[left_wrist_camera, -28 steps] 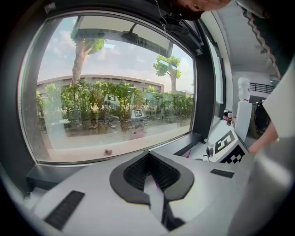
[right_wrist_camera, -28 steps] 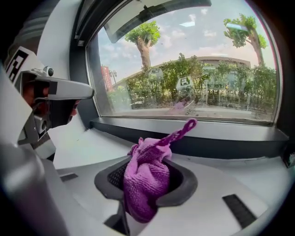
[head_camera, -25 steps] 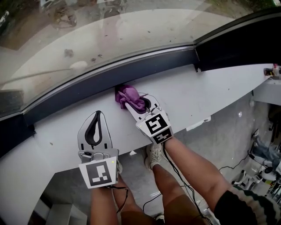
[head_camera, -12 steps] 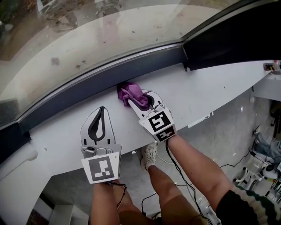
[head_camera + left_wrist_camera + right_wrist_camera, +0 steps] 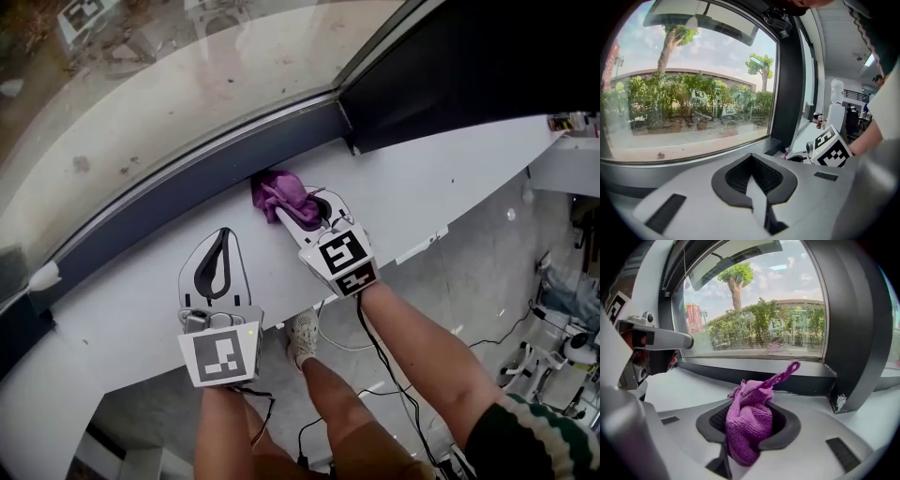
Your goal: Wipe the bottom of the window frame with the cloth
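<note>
While the right gripper (image 5: 302, 214) is clamped on the bunched purple microfibre cloth (image 5: 279, 195), the left gripper (image 5: 219, 242) has its jaws closed together with nothing between them.

1. Cloth: wadded between the right jaws, bulging past their tips, with one loose strand pointing toward the glass. In the head view its leading fold sits at the far edge of the flat white window sill (image 5: 122, 300), against the base of the dark grey bottom frame rail (image 5: 187, 183).
2. Right gripper: angled toward the rail, just left of where the rail meets the black upright frame post (image 5: 450, 66).
3. Left gripper: over the sill close to its near edge, left of the right gripper and apart from it, tips pointing at the rail.
4. Glass pane (image 5: 187, 84): above the rail, with specks of dirt visible.
</note>
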Demonstrator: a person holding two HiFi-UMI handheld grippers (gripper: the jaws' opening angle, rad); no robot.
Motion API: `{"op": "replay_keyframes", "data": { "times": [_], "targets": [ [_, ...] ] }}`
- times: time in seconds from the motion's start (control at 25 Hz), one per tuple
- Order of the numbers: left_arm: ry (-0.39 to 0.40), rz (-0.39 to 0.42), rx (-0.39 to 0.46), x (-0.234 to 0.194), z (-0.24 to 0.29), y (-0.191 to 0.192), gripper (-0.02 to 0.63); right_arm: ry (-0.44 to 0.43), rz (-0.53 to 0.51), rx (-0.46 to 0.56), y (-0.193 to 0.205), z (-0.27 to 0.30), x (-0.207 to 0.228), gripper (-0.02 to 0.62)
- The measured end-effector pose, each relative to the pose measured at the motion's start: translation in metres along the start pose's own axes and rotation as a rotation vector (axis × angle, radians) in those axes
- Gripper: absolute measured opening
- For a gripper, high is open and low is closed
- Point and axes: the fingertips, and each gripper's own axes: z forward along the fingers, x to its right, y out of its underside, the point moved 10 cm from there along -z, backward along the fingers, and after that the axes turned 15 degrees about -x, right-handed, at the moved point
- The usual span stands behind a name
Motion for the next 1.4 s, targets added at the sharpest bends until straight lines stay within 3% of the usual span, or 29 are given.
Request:
{"op": "replay_keyframes", "data": {
  "times": [0.6, 0.84, 1.04, 1.2, 1.4],
  "targets": [
    [0.089, 0.027, 0.004, 0.071, 0.055, -0.028, 0.006, 0.12, 0.015, -0.03, 0.038, -0.039, 0.087, 0.147],
    [0.118, 0.06, 0.007, 0.091, 0.065, -0.035, 0.005, 0.162, 0.02, -0.025, 0.044, -0.049, 0.103, 0.147],
    [0.158, 0.087, -0.025, 0.102, 0.066, -0.035, 0.005, 0.146, 0.035, -0.025, 0.05, -0.05, 0.105, 0.147],
    [0.153, 0.102, -0.039, 0.109, 0.064, -0.039, 0.005, 0.141, -0.014, -0.036, 0.049, -0.052, 0.101, 0.147],
    [0.161, 0.143, -0.052, 0.118, 0.057, -0.04, 0.006, 0.134, 0.003, -0.048, 0.06, -0.057, 0.098, 0.147]
  ]
}}
